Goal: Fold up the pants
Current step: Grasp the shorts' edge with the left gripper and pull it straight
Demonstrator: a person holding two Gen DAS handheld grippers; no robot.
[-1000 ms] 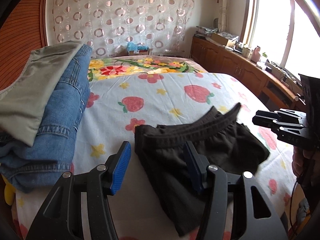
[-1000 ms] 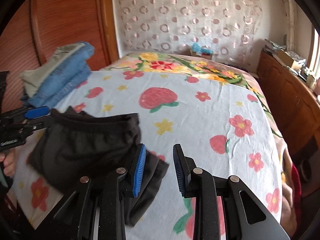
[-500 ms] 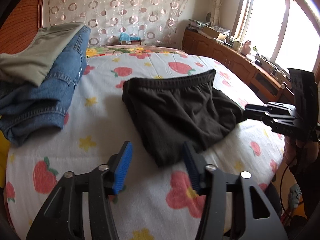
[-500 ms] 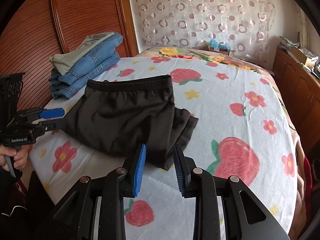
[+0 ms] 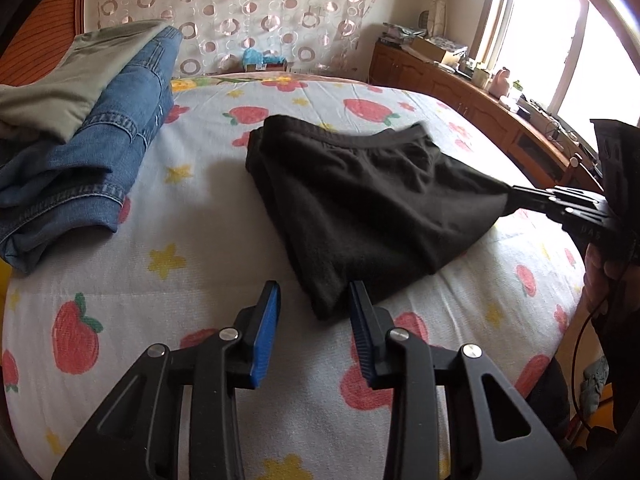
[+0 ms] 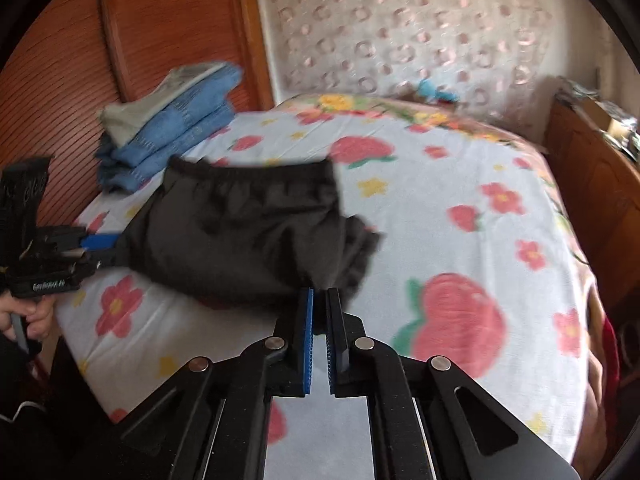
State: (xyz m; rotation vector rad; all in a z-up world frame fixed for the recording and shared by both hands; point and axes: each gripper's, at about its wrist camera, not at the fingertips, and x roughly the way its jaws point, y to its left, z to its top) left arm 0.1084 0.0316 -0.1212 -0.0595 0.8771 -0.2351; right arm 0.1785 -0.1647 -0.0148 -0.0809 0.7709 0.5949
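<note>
Black pants (image 5: pixel 360 200) lie on the strawberry-print bed, waistband toward the far side; they also show in the right wrist view (image 6: pixel 240 232). My left gripper (image 5: pixel 316 308) is open, its blue pads either side of the near corner of the pants without gripping. In the right wrist view the left gripper (image 6: pixel 108 248) sits at the pants' left edge. My right gripper (image 6: pixel 318 308) is shut on the near right corner of the pants; in the left wrist view it (image 5: pixel 516 196) pinches that corner and the cloth is pulled taut toward it.
A stack of folded blue jeans (image 5: pixel 100 152) with an olive garment (image 5: pixel 60 84) on top lies at the bed's left, by the wooden headboard (image 6: pixel 140 40). A wooden cabinet (image 5: pixel 480 108) and window run along the right. The bed's edge (image 5: pixel 560 340) is near.
My right gripper has closed on the pants' corner and lifted it, pulling the cloth taut. My left gripper has moved up to the near corner, still open.
</note>
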